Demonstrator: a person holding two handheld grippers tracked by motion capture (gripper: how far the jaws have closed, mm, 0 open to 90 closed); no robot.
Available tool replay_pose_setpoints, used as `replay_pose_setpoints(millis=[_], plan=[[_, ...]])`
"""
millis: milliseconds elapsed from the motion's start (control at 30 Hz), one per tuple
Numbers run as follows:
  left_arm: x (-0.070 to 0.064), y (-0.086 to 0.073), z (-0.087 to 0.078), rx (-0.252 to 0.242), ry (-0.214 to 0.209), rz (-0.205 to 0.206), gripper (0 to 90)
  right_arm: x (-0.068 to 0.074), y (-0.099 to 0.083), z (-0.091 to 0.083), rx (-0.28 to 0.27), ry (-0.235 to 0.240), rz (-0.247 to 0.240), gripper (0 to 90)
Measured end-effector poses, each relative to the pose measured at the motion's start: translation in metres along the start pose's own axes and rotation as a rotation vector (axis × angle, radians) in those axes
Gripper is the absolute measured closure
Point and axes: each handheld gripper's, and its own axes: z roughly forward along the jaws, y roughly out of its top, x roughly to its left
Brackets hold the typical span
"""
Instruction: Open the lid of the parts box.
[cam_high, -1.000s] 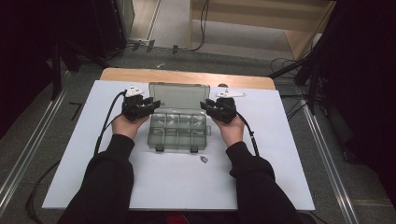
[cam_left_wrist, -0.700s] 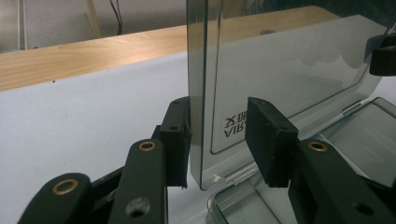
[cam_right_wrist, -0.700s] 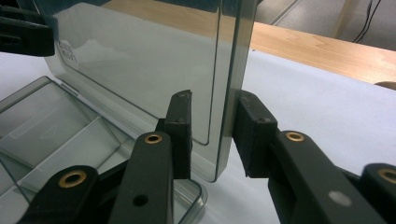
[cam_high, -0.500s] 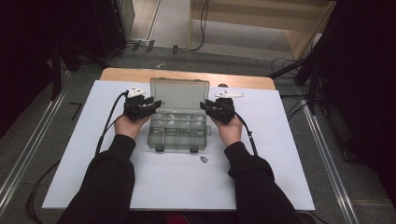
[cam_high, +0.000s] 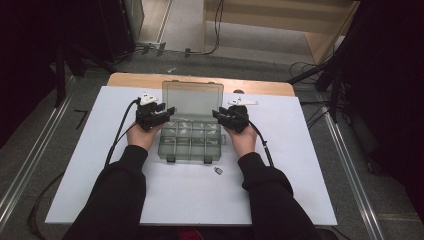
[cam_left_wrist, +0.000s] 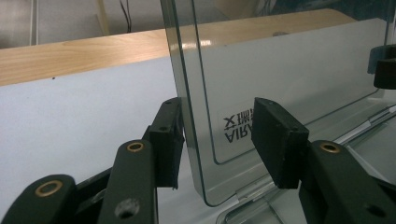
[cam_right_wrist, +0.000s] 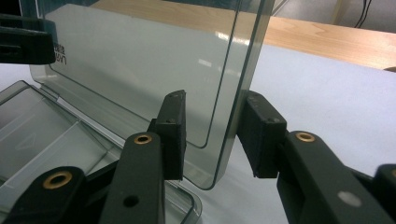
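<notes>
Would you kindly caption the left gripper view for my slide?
Left gripper, jaws open, straddling the raised clear lid of a plastic organiser box.

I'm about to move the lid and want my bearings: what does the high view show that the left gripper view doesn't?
High view alone: the box's compartments, a small part on the white table, both hands. Left gripper view alone: printed lettering on the lid, whose edge stands between the open jaws of the left gripper. Both: upright lid, wooden edge.
</notes>
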Motion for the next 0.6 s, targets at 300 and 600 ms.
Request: replay_pose_setpoints(millis=[300, 600], plan=[[0.001, -0.003, 0.008, 0.001, -0.007, -0.035, 49.7, 0.002, -0.004, 0.008, 0.041, -0.004, 0.021, 53.0], [0.002, -0.007, 0.013, 0.022, -0.016, -0.045, 44.8, 0.003, -0.005, 0.012, 0.066, -0.004, 0.04, 48.6]])
